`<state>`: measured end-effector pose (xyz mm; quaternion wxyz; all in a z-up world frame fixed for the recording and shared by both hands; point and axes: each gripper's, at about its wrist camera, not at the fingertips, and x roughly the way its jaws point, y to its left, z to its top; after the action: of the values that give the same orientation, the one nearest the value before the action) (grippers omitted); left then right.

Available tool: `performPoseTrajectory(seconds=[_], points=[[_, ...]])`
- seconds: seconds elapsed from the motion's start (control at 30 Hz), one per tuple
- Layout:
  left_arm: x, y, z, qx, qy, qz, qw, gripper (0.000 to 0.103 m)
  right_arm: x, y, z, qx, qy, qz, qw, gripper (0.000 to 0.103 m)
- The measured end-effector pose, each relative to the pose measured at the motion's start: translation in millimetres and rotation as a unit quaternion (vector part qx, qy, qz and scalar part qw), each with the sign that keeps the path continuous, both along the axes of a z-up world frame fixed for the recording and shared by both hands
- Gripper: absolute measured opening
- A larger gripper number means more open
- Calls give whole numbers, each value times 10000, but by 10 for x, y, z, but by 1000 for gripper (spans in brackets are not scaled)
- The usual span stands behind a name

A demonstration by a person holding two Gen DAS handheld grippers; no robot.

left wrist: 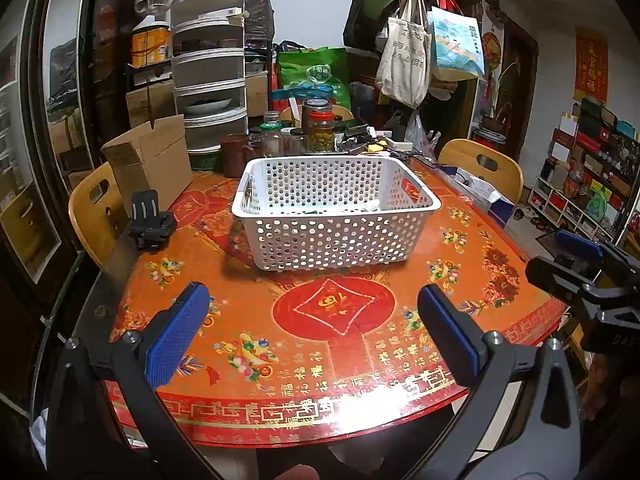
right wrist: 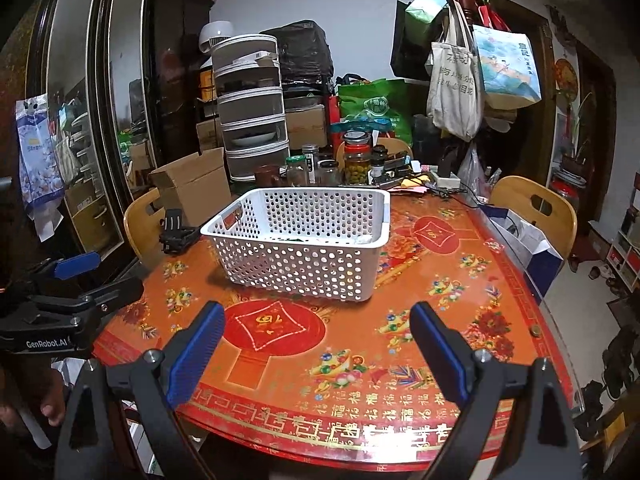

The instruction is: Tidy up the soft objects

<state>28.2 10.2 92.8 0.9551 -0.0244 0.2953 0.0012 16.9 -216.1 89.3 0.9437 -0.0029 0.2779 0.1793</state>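
A round tabletop (left wrist: 248,320) covered in a red and orange patterned cloth is seen in a cluttered room. A white perforated basket (left wrist: 336,216) is set near its middle; pale soft items (left wrist: 370,205) are partly visible inside. Behind the basket, glass jars (left wrist: 320,130) and a cardboard box (left wrist: 150,160) are stood. The left claw (left wrist: 312,336) and right claw (right wrist: 316,354) are held wide open, empty, before the basket.

Right hand-held gripper (right wrist: 316,344) agape over table (right wrist: 500,280); white basket (right wrist: 296,256) beyond.
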Motion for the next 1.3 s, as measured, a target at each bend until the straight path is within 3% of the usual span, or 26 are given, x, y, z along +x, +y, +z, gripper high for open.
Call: performPoseTrajectory(seconds=[1.3], points=[[39, -10, -106, -25, 77, -41, 10000, 103, -32, 32, -4, -17, 7, 85, 10000, 93]])
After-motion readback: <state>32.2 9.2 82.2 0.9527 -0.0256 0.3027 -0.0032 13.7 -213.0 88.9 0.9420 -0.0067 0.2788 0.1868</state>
